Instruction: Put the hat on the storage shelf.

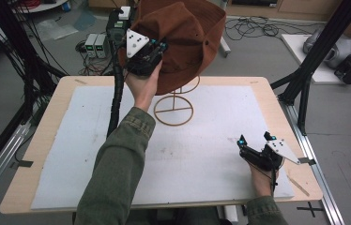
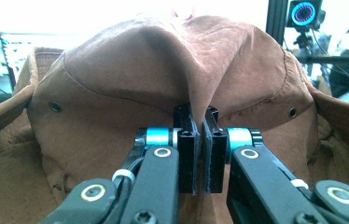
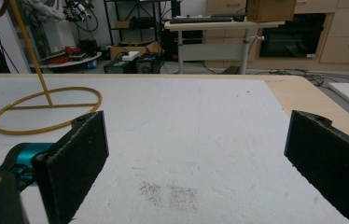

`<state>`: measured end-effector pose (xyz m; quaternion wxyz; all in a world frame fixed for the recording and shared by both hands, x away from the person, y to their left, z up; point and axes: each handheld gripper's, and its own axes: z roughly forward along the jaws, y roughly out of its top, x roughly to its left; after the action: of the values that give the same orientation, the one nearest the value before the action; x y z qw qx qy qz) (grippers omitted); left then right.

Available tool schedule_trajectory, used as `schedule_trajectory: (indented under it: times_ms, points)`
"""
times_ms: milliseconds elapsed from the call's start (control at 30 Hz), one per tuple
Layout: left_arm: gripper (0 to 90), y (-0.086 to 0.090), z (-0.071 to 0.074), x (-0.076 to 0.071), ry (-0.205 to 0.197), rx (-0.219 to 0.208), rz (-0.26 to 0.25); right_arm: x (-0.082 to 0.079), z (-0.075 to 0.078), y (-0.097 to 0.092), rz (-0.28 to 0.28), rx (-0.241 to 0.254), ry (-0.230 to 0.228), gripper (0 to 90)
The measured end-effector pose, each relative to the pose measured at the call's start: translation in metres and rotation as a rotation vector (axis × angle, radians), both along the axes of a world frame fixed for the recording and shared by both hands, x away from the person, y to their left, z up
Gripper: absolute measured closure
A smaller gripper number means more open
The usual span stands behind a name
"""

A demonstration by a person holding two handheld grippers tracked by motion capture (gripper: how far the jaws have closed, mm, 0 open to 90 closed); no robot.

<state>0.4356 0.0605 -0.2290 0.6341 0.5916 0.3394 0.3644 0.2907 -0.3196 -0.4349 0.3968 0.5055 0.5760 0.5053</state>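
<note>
A brown suede hat [image 1: 183, 33] sits high over a yellow wire stand [image 1: 173, 108] at the back middle of the table. My left gripper [image 1: 159, 49] is raised at the hat's left side, shut on a fold of its crown. In the left gripper view the two jaws pinch that fold of the brown hat [image 2: 163, 79] between them, and my left gripper [image 2: 199, 121] is closed tight. My right gripper [image 1: 255, 139] rests low near the table's front right corner, open and empty. The right gripper view has my right gripper [image 3: 196, 154] wide apart above the mat, with the stand's ring base [image 3: 46, 109] far to the left.
A white foam mat [image 1: 94, 140] covers most of the wooden table [image 1: 47, 131]. Black frame posts [image 1: 314, 51] stand at the right edge and cables hang at the left. Boxes and cables lie on the floor behind the table.
</note>
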Motion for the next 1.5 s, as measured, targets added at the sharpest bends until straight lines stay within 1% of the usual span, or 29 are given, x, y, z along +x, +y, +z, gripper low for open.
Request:
schedule_trajectory:
  times_ms: [33, 67, 133, 267, 400, 633, 700, 800, 867, 967, 1000, 1033, 1067, 1100, 1167, 1233, 1267, 1433, 1500]
  points:
    - [86.6, -0.002, -0.002, 0.002, 0.011, 0.004, -0.004, 0.000, 0.000, 0.000, 0.000, 0.000, -0.006, 5.4]
    - [86.6, -0.003, -0.004, 0.003, 0.021, 0.007, -0.007, 0.000, 0.000, 0.000, -0.002, 0.001, -0.002, 5.4]
    - [86.6, -0.007, -0.008, 0.006, 0.050, 0.025, -0.027, -0.001, 0.000, -0.001, -0.002, 0.002, 0.000, 5.4]
    - [86.5, -0.012, -0.014, 0.007, 0.081, 0.047, -0.060, -0.001, 0.000, -0.001, -0.001, -0.001, -0.001, 5.4]
    - [86.4, -0.015, -0.016, 0.007, 0.112, 0.084, -0.068, 0.000, 0.000, 0.000, 0.002, -0.003, -0.006, 5.4]
    - [86.0, -0.013, -0.020, 0.007, 0.190, 0.123, -0.072, 0.000, 0.000, 0.002, 0.009, -0.006, -0.002, 5.4]
    - [85.7, -0.012, -0.024, 0.007, 0.202, 0.136, -0.074, 0.001, 0.000, 0.002, 0.010, 0.000, -0.003, 5.4]
    - [85.1, -0.012, -0.029, 0.005, 0.201, 0.133, -0.075, 0.001, 0.000, 0.002, 0.009, -0.007, -0.001, 5.4]
    - [84.4, -0.011, -0.031, 0.003, 0.193, 0.130, -0.075, 0.001, 0.000, 0.002, 0.010, -0.005, -0.002, 5.4]
    - [82.1, -0.012, -0.030, 0.002, 0.178, 0.137, -0.079, 0.001, 0.000, 0.003, 0.010, -0.006, -0.003, 5.4]
    - [78.4, -0.011, -0.030, 0.002, 0.175, 0.130, -0.078, 0.001, 0.000, 0.002, 0.010, -0.012, -0.004, 5.4]
    - [73.3, -0.011, -0.030, 0.002, 0.174, 0.118, -0.073, 0.001, 0.000, 0.002, 0.009, -0.012, -0.004, 5.4]
    - [66.7, -0.010, -0.029, 0.003, 0.172, 0.114, -0.067, 0.001, 0.000, 0.002, 0.010, -0.011, -0.004, 5.4]
    - [62.0, -0.010, -0.028, 0.003, 0.167, 0.108, -0.056, 0.001, 0.000, 0.003, 0.009, -0.008, -0.007, 5.4]
    - [55.0, -0.009, -0.028, 0.003, 0.155, 0.103, -0.052, 0.001, 0.000, 0.002, 0.010, -0.011, -0.003, 5.4]
    - [46.1, -0.008, -0.027, 0.003, 0.143, 0.097, -0.042, 0.001, 0.000, 0.003, 0.010, -0.003, -0.005, 5.4]
    - [42.0, -0.007, -0.026, 0.002, 0.136, 0.097, -0.038, 0.001, 0.000, 0.002, 0.010, -0.009, -0.004, 5.4]
    - [35.4, -0.003, -0.020, -0.003, 0.091, 0.088, -0.019, 0.001, 0.000, 0.002, 0.009, -0.009, -0.003, 5.4]
    - [34.9, 0.000, -0.016, -0.007, 0.069, 0.088, -0.004, 0.001, 0.000, 0.002, 0.008, -0.010, -0.005, 5.4]
